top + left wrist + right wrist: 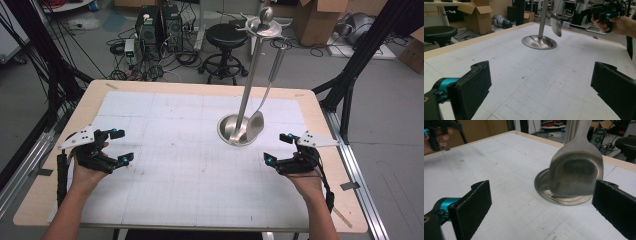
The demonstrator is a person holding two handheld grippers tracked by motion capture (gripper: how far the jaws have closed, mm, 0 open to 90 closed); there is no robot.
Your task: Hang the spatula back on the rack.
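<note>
A steel utensil stand (248, 82) rises from a round dish base (226, 131) right of the table's middle. A steel serving spoon (255, 123) hangs from its top rack, its bowl just above the base. In the right gripper view the spoon (576, 173) hangs close ahead of the open jaws, over the base (541, 186). My left gripper (120, 146) is open over the left of the mat, nothing between its jaws. My right gripper (278, 149) is open just right of the base. The left gripper view shows the stand (542, 18), the spoon (556, 24) and, farther off, the right gripper (599, 11).
A white gridded mat (190, 150) covers most of the wooden table (100, 90). Beyond the far edge stand a black stool (226, 37), computer cases (155, 27) with cables, and cardboard boxes (320, 20). Black frame struts (350, 75) flank the table.
</note>
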